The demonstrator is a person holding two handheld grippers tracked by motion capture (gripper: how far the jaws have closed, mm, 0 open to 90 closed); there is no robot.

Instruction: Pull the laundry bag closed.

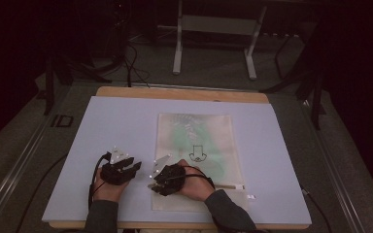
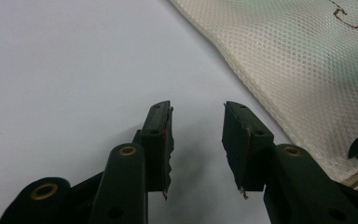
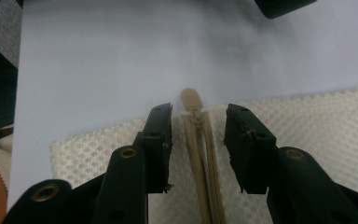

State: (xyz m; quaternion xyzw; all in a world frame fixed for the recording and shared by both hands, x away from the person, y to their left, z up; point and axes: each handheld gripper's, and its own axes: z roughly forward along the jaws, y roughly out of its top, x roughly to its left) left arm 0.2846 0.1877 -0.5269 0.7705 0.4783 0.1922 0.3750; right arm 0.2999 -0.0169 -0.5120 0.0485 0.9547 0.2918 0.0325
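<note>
Two grippers are resting low at the near edge of the desk (image 1: 126, 121). The left gripper (image 2: 198, 140) is hovering with fingers apart over bare surface, just beside a cream mesh bag (image 1: 209, 141). The right gripper (image 3: 198, 140) is holding its fingers open astride the bag's tan zipper (image 3: 200, 154), near the zipper's end.

A flat cream mesh bag (image 1: 196, 145) lies on the pale counter (image 1: 111, 126). Something green shows inside it, and a small black drawing sits on top. Its tan zipper (image 3: 200, 140) runs along one edge.
</note>
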